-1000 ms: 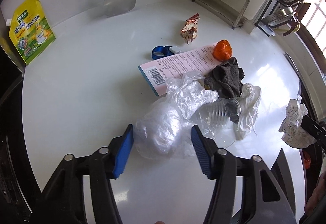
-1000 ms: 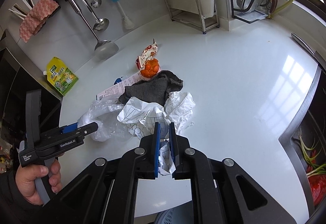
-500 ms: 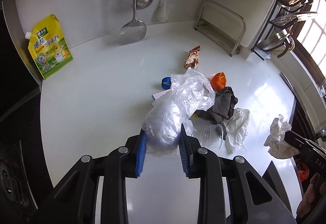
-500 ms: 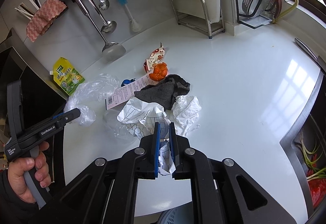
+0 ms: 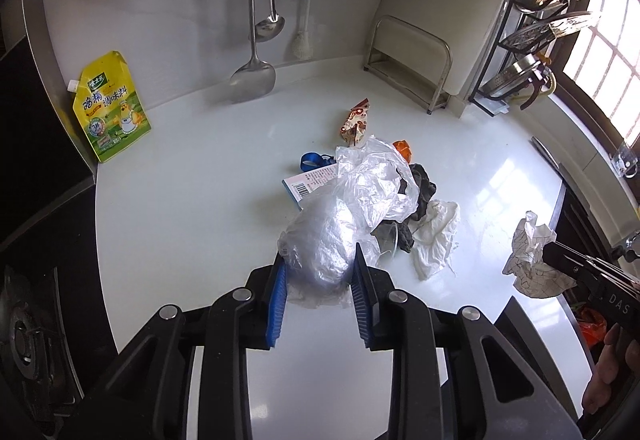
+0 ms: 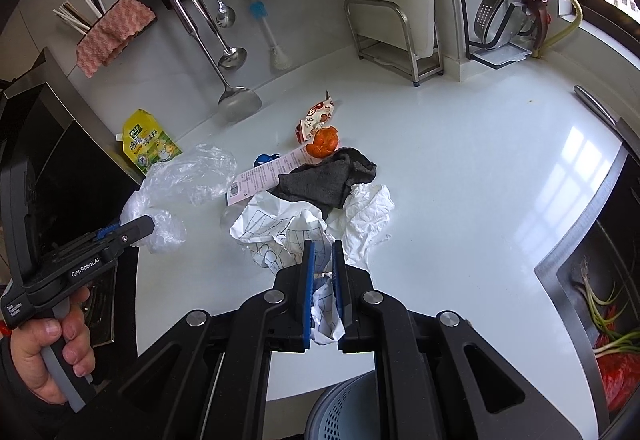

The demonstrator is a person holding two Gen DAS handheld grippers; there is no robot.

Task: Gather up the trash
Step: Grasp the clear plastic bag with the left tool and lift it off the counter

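The left claw (image 5: 318, 280) was clenched on a clear plastic bag (image 5: 320, 244), held above the white surface (image 5: 192, 200) at lower centre of the left wrist view. The right claw (image 6: 321, 280) was clenched on a crumpled printed paper (image 6: 280, 230) at centre of the right wrist view. Remaining trash lay mid-surface: a grey cloth (image 6: 320, 184), a white tissue (image 6: 368, 212), an orange peel (image 6: 323, 141), a snack wrapper (image 6: 314, 118) and a pink leaflet (image 6: 266, 172).
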